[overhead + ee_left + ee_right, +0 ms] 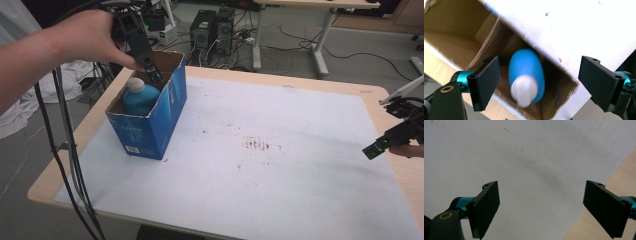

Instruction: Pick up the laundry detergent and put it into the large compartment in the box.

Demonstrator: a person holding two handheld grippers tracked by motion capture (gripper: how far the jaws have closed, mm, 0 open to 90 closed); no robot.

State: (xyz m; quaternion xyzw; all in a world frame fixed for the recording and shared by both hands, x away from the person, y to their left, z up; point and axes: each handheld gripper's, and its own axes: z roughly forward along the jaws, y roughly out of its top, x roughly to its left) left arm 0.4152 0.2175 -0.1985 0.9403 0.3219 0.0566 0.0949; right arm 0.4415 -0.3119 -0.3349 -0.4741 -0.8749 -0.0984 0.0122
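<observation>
A blue bottle with a white cap [138, 95] stands inside an open blue cardboard box [160, 120] at the table's left. My left gripper [152, 74] hangs just above the box's mouth, open, nothing between its pads. In the left gripper view the bottle [526, 75] lies below and between the wide-apart jaws, inside the box [461, 42]; the gripper [540, 82] touches neither. My right gripper [374, 150] rests low at the table's right edge, open over the white mat [524, 157], with nothing between its pads [486, 205].
A white mat [280, 165] with reddish stains covers most of the wooden table [395, 165]. Black cables [65, 150] hang over the table's left edge. Computer towers [212, 25] and desk legs stand on the floor behind.
</observation>
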